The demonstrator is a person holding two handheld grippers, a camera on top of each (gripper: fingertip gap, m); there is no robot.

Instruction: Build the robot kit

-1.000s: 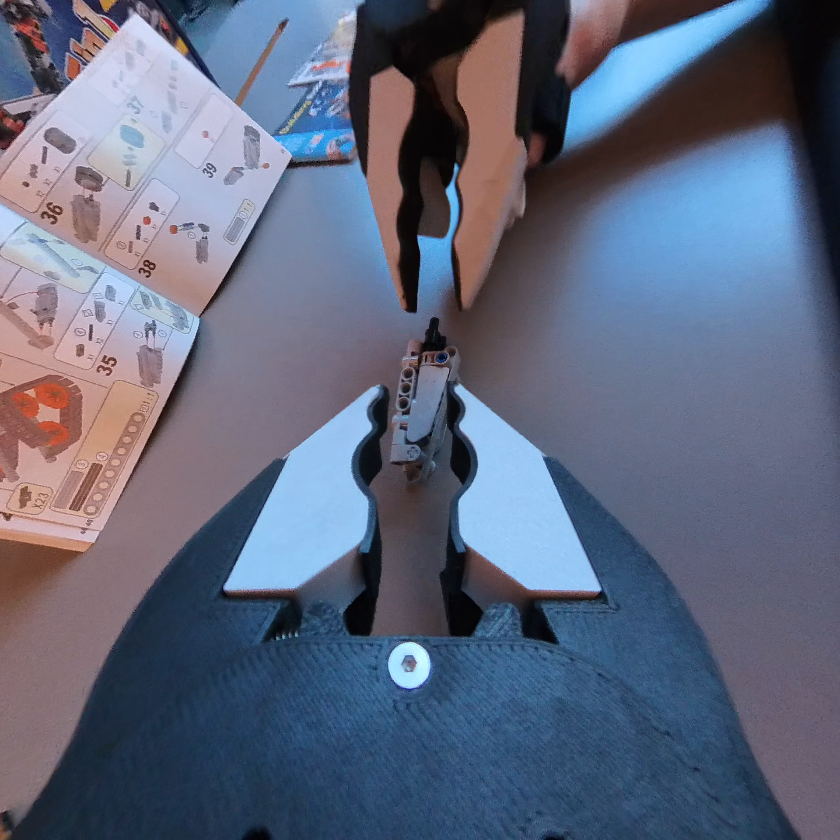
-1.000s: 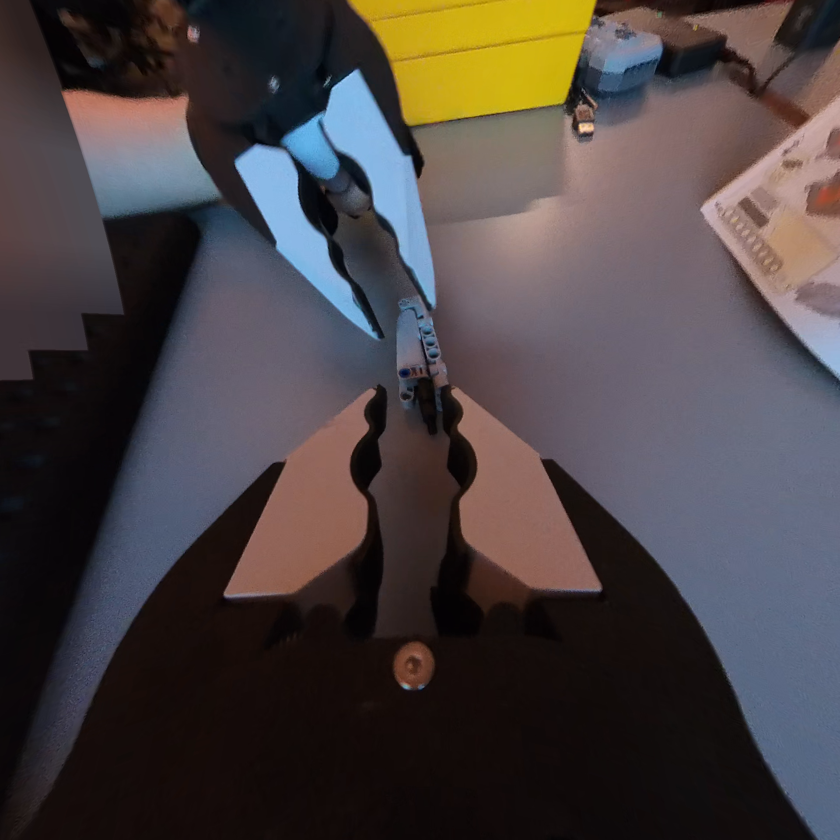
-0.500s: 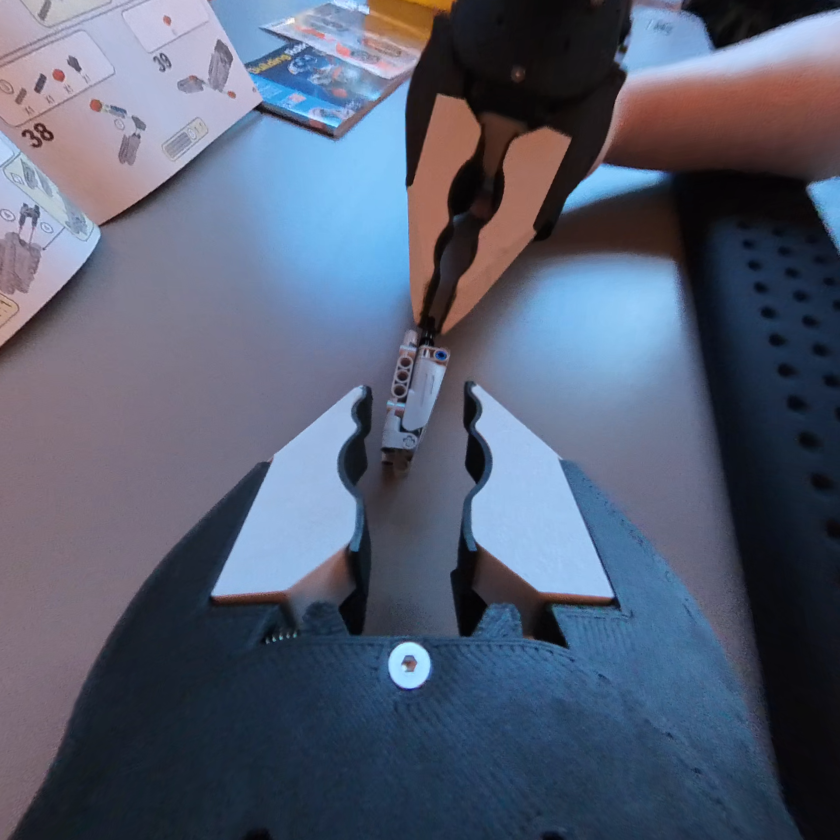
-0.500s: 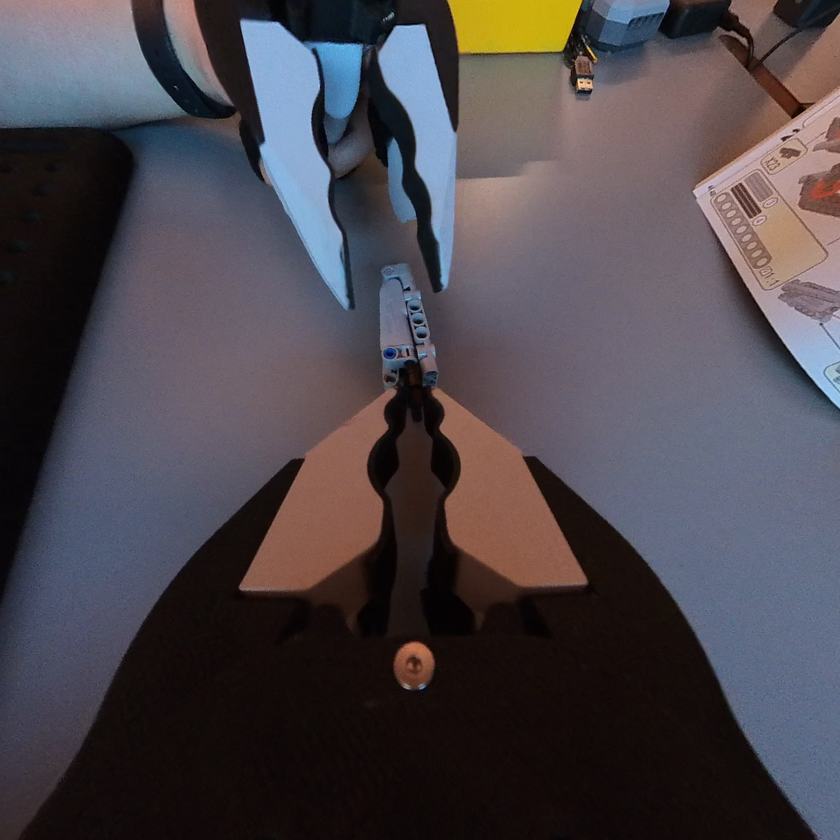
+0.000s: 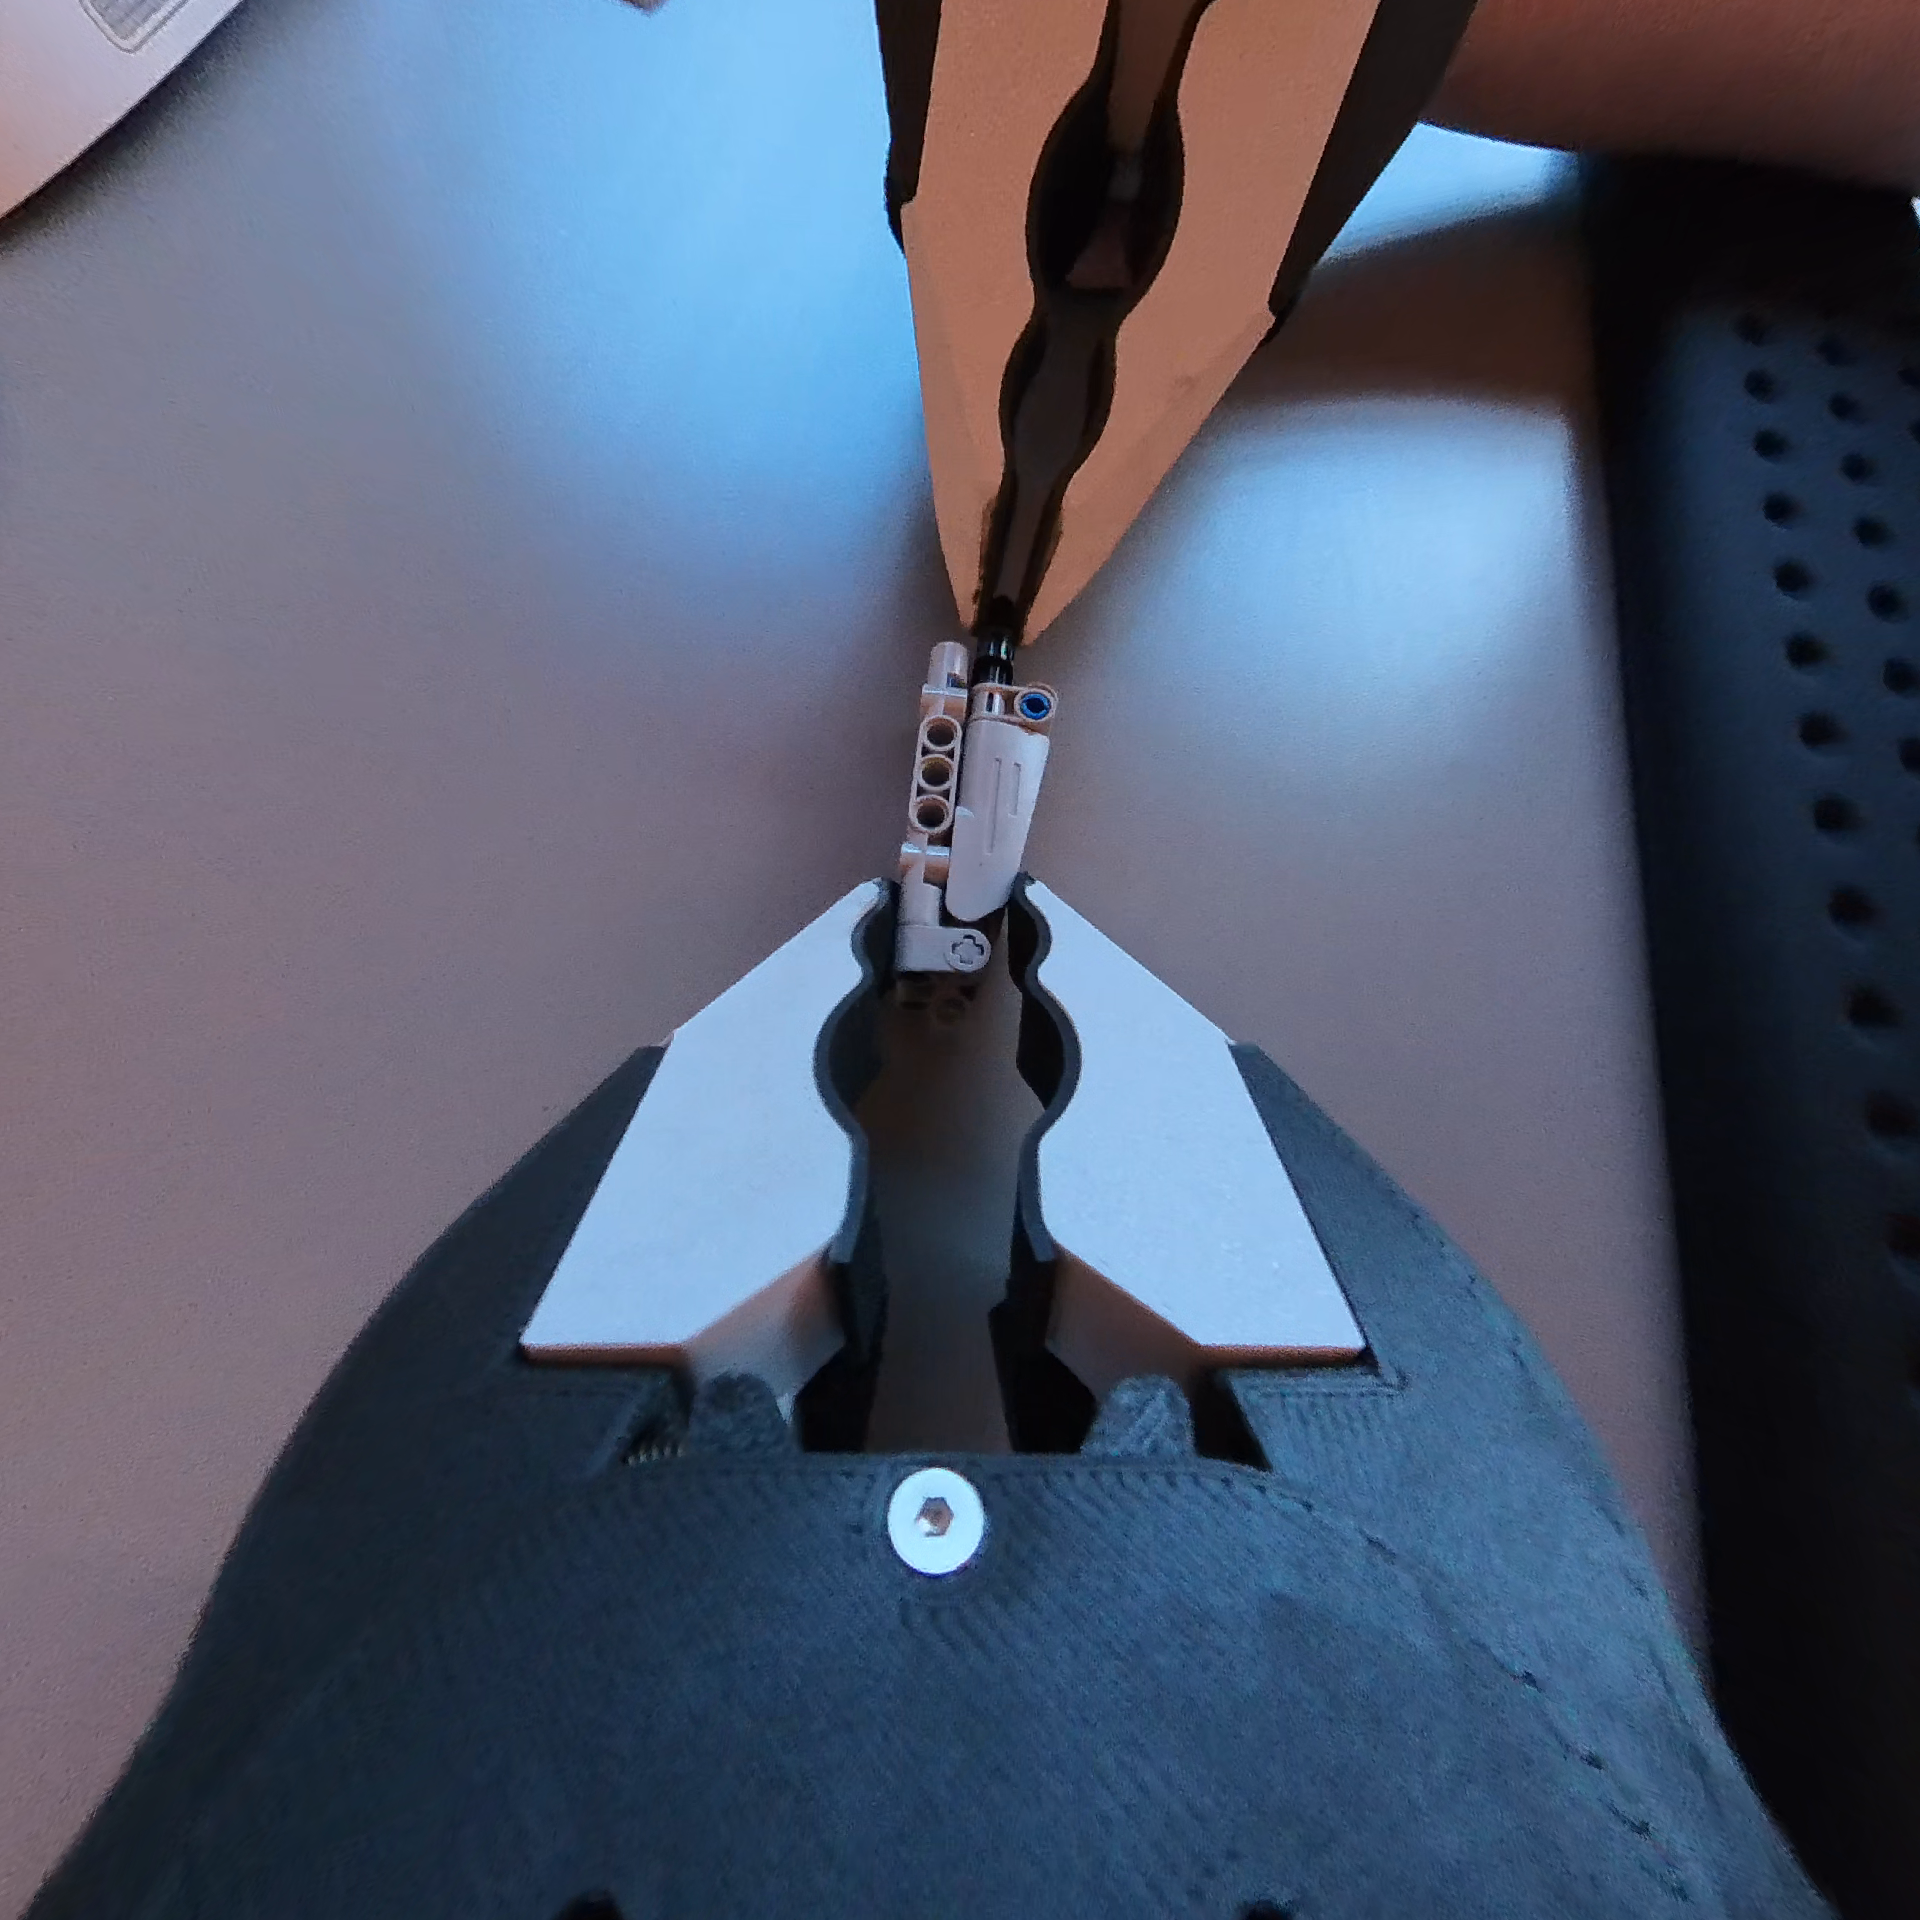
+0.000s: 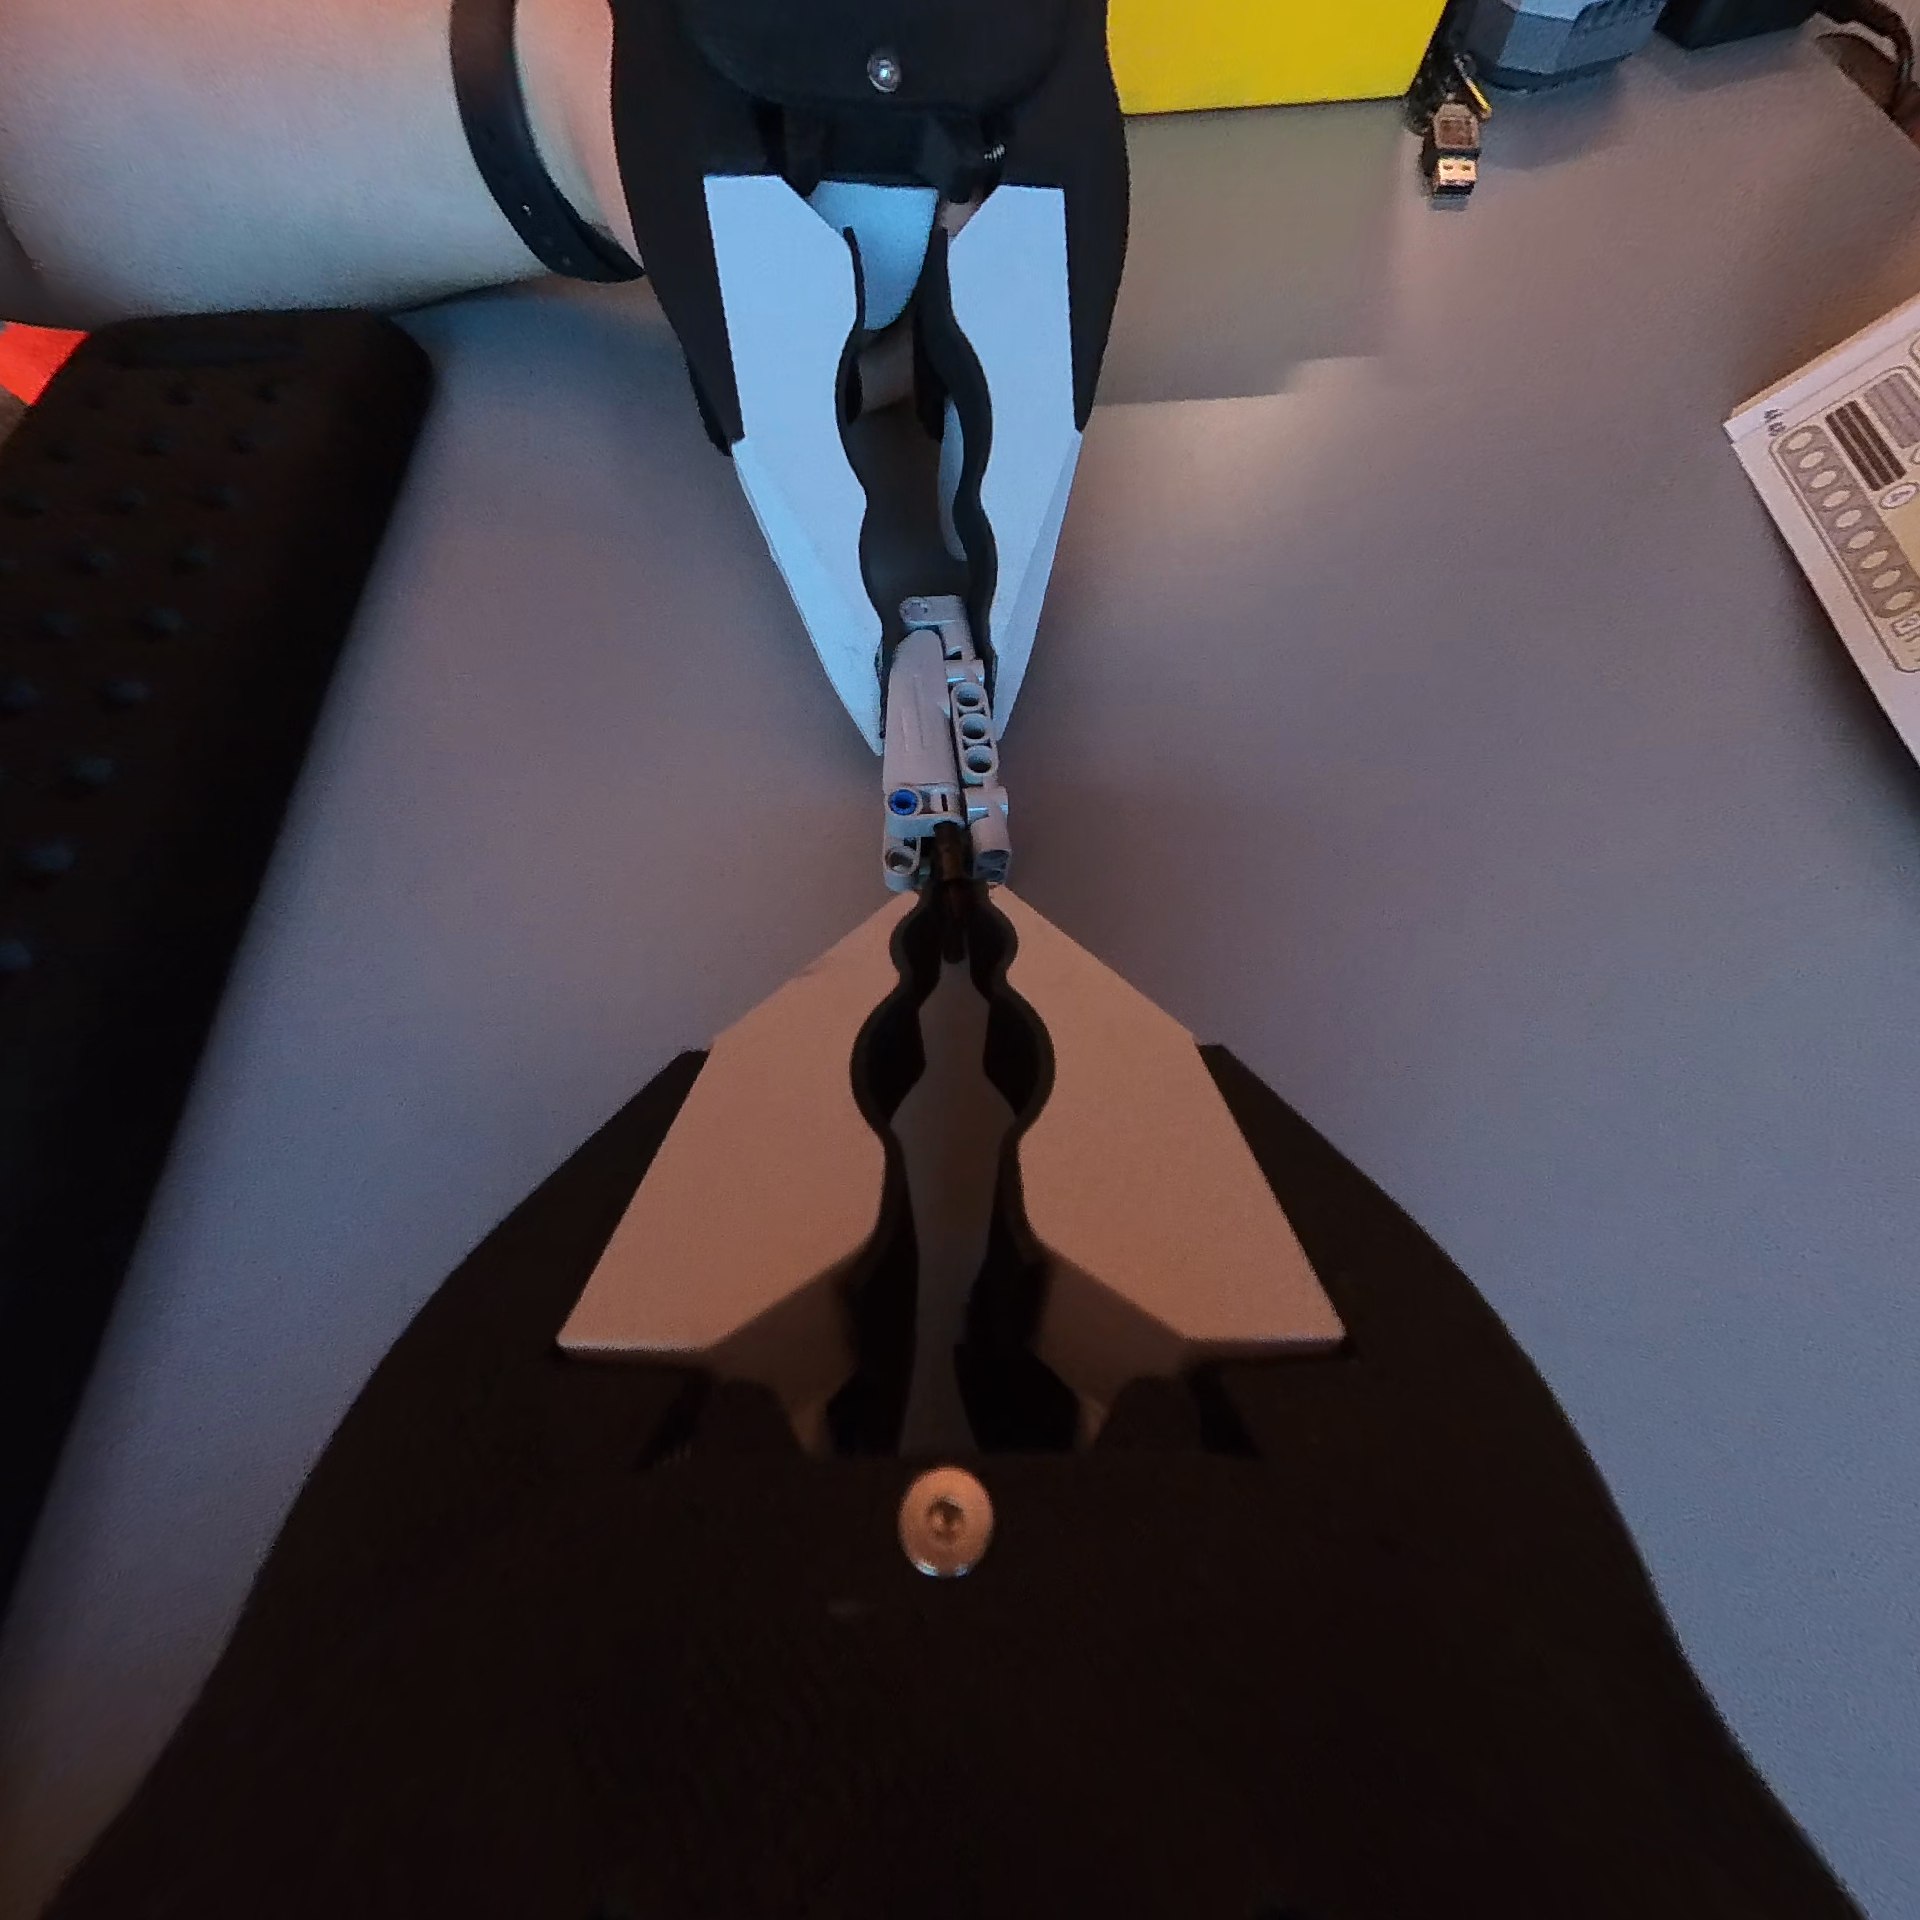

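Observation:
A small grey brick assembly [image 5: 971, 810] with a blue pin and a black axle lies lengthwise on the grey table [image 5: 416, 727] between the two grippers, which face each other. My left gripper [image 5: 951, 902] is shut on the near end of the assembly, with the fingertips pressed on both sides. It shows opposite in the right wrist view [image 6: 940, 727]. My right gripper [image 6: 956, 909] is shut on the black axle [image 6: 951, 873] that sticks out of the assembly [image 6: 935, 748]. In the left wrist view the right gripper [image 5: 1003, 618] pinches that axle from the far side.
A black perforated mat [image 5: 1787, 727] lies along one side of the table, and shows in the right wrist view [image 6: 156, 623]. An open instruction booklet [image 6: 1860, 520] lies on the other side. A yellow box [image 6: 1268, 52], a USB plug [image 6: 1455, 156] and a person's forearm with a black band [image 6: 260, 156] are at the far edge. The gap from one gripper's tips to the other's is roughly 5 cm. The USB plug [image 6: 1455, 156] is about 30 cm from both grippers' fingertips.
The left gripper opened, then closed on the near end of the assembly. The right gripper came down, closed on the black axle and stays there. Both views drew closer.

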